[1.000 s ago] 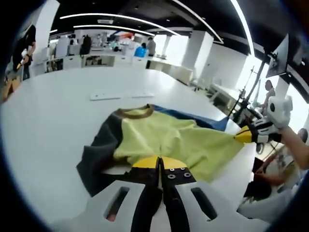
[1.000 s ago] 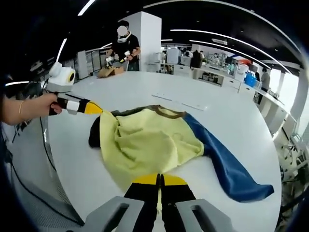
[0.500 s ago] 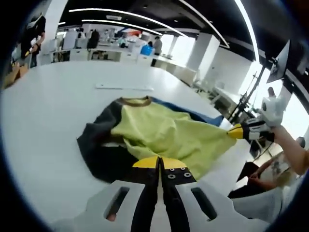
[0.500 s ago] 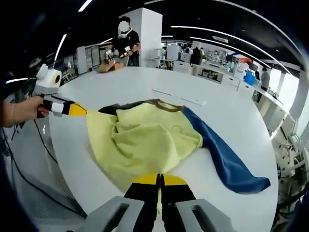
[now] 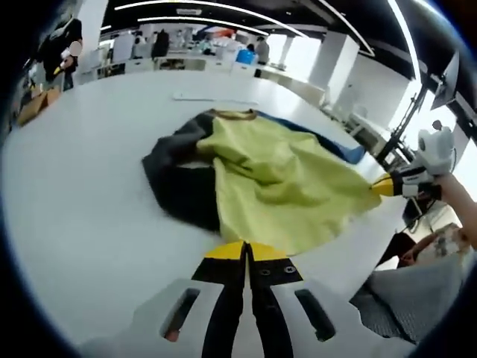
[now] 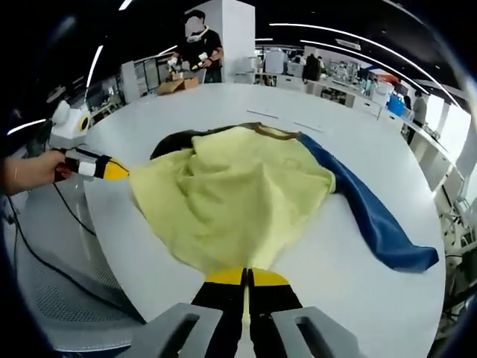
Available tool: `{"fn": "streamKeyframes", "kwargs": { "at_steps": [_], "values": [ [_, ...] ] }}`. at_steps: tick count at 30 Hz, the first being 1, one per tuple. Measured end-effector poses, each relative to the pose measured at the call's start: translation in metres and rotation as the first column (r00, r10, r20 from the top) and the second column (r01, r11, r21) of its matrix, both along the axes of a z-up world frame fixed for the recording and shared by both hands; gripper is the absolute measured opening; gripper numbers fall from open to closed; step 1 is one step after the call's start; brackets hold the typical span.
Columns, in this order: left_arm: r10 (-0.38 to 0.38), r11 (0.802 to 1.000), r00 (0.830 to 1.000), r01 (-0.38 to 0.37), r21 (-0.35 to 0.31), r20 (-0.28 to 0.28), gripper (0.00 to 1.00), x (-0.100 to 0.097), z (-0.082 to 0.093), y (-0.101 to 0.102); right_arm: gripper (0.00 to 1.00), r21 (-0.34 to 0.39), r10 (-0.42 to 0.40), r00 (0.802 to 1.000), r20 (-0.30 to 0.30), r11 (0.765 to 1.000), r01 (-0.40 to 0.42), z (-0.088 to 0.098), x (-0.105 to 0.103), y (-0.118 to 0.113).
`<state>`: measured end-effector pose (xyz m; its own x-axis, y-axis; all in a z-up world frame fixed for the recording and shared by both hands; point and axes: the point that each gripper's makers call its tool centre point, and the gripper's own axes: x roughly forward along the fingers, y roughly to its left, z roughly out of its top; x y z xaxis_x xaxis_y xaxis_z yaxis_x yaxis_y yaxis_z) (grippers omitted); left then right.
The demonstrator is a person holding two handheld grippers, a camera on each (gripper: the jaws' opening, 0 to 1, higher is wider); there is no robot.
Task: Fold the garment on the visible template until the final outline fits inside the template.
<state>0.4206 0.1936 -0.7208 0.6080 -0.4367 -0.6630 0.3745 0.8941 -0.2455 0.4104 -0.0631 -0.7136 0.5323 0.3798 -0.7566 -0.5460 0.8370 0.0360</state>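
Garment (image 6: pixel 238 190) spread on table (image 6: pixel 335 261)

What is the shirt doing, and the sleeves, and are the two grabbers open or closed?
shirt: lying rumpled on the white table, yellow body stretched by its hem, not folded yet.
blue sleeve: laid out flat to one side.
dark sleeve: bunched up beside the yellow part.
left gripper: shut on the hem.
right gripper: shut on the hem.
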Motion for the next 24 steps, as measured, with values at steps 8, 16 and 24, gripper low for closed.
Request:
{"fn": "streamKeyframes", "kwargs": {
  "at_steps": [8,16,24],
  "values": [
    [-0.015,0.998,1.0,0.016,0.066,-0.008,0.0,-0.001,-0.017,0.006,0.0,0.013,0.003,0.999,-0.038,1.0,-0.003,-0.025,-0.004,0.007],
    [-0.026,0.996,1.0,0.026,0.089,-0.007,0.0,-0.002,-0.021,0.008,0.0,0.026,-0.003,0.998,-0.058,1.0,0.005,-0.038,-0.004,0.009],
    [-0.076,0.991,0.997,0.074,0.115,0.013,0.0,-0.004,-0.017,0.011,0.06,0.098,-0.036,0.997,-0.068,0.994,0.043,-0.023,-0.005,0.007]
  ]
}}
